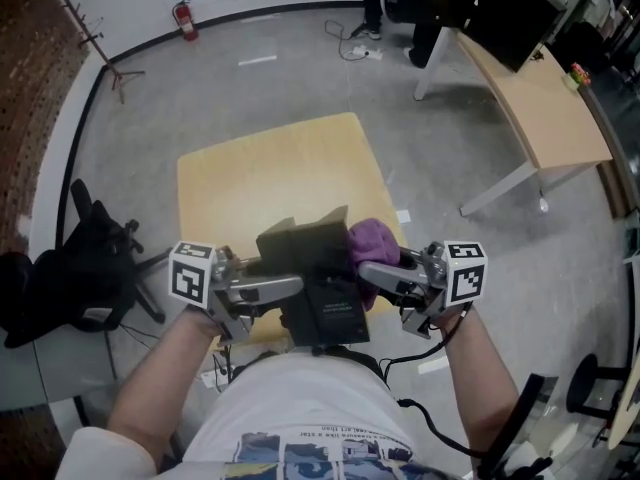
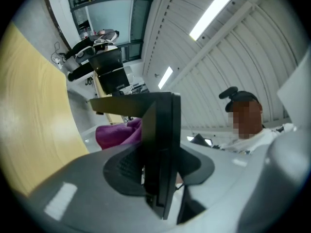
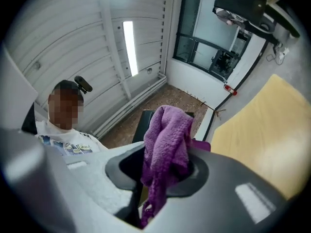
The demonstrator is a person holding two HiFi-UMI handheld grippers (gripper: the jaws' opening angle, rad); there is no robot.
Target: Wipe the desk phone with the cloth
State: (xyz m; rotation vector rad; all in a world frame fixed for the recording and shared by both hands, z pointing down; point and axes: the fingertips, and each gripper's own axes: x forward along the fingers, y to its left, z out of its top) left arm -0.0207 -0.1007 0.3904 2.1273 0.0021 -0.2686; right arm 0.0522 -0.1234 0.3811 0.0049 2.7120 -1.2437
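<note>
A black desk phone [image 1: 318, 268] is held up over the near edge of the small wooden table [image 1: 270, 168], close to the person's body. My left gripper [image 1: 292, 290] is shut on it; in the left gripper view the phone's thin dark body [image 2: 163, 144] stands edge-on between the jaws of the left gripper [image 2: 158, 178]. My right gripper [image 1: 368, 273] is shut on a purple cloth [image 1: 372, 243], which rests against the phone's right side. In the right gripper view the cloth [image 3: 167, 144] hangs bunched from the right gripper [image 3: 155, 174], with the phone [image 3: 145, 124] just behind it.
A black office chair [image 1: 90, 258] stands left of the table. A longer wooden desk [image 1: 540, 98] with white legs is at the upper right. A chair base [image 1: 590, 378] sits at the lower right, and a fire extinguisher [image 1: 186, 20] stands by the far wall.
</note>
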